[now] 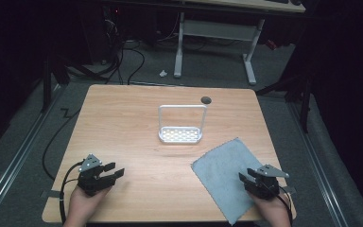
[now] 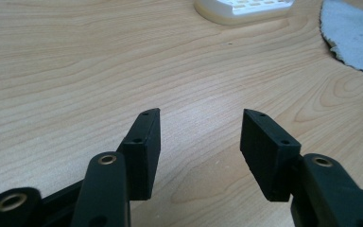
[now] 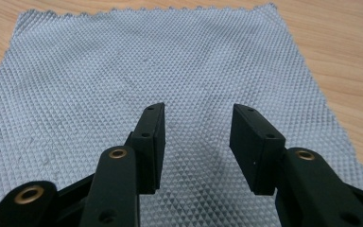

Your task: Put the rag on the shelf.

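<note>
Grey cloth: near corner is hidden under right gripper and cut at the high view's bottom edge. White rack, beyond cloth, is cropped by the left gripper view's top edge.

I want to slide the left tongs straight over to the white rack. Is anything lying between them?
Nothing: bare wood separates the open left tongs from the white rack, as the high view shows.

table left half open | white rack mid-far | cloth near-right
</note>
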